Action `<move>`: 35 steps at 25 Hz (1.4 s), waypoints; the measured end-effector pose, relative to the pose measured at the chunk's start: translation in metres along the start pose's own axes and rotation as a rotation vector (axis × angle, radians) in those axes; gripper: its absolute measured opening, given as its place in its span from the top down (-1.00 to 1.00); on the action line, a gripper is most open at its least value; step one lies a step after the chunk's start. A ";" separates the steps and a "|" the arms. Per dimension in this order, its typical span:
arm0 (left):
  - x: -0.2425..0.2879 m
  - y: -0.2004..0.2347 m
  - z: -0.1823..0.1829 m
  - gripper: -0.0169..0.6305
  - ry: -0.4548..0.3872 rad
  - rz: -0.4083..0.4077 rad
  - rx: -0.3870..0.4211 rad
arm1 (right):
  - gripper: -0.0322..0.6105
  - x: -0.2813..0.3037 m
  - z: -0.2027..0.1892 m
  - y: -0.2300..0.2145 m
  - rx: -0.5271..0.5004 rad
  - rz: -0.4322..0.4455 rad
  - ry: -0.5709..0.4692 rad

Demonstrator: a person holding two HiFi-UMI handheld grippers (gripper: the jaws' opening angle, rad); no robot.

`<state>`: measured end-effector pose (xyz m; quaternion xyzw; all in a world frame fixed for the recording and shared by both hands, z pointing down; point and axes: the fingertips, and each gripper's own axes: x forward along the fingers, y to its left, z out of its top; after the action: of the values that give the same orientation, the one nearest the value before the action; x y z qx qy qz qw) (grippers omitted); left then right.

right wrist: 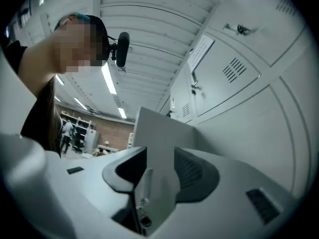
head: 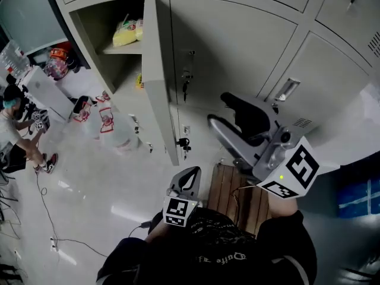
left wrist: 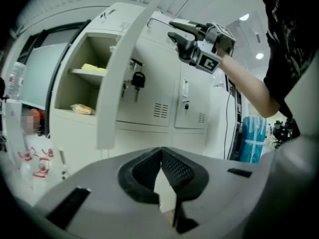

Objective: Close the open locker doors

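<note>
Open locker door [head: 155,70] is seen edge-on, swung out from the locker bank [head: 237,46], long axis vertical, open compartment [head: 119,22] on its left. Right gripper [head: 217,108] is held near the door's right face, jaws spread, nothing pinched; the door panel is seen ahead through the gap. Left gripper [head: 189,180] is held lower, jaws pressed together, empty. Right gripper is judged better placed; a leftward push is called for.

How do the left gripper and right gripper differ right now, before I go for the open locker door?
The left gripper has its jaws meeting at the tips; the right gripper has its jaws apart, pressing on nothing. In the head view the left gripper sits low, while the right gripper is up by the closed locker doors. Both hold nothing.
</note>
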<state>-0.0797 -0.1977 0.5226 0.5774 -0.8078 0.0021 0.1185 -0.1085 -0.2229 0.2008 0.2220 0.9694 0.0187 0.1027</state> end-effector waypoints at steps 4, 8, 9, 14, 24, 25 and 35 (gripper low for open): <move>-0.034 0.032 -0.015 0.92 0.006 0.154 -0.018 | 0.31 0.021 -0.024 0.048 0.017 0.115 0.033; -0.070 0.061 -0.027 0.92 0.012 0.302 -0.044 | 0.32 0.038 -0.047 0.061 -0.009 0.086 0.065; -0.078 0.068 -0.030 0.92 0.013 0.336 -0.049 | 0.32 0.042 -0.051 0.063 -0.009 0.073 0.067; -0.109 0.095 -0.035 0.92 0.005 0.452 -0.061 | 0.55 0.053 -0.058 0.068 -0.022 0.026 0.066; -0.128 0.141 -0.035 0.92 -0.016 0.488 -0.092 | 0.56 0.106 -0.061 0.099 -0.115 -0.006 -0.008; -0.128 0.148 -0.036 0.92 -0.012 0.484 -0.090 | 0.56 0.113 -0.064 0.102 -0.112 -0.004 -0.008; -0.136 0.243 -0.024 0.92 0.015 0.419 -0.076 | 0.62 0.199 -0.090 0.101 -0.060 -0.001 0.064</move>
<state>-0.2606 0.0138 0.5522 0.3918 -0.9089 0.0007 0.1431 -0.2591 -0.0444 0.2591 0.2178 0.9713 0.0549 0.0781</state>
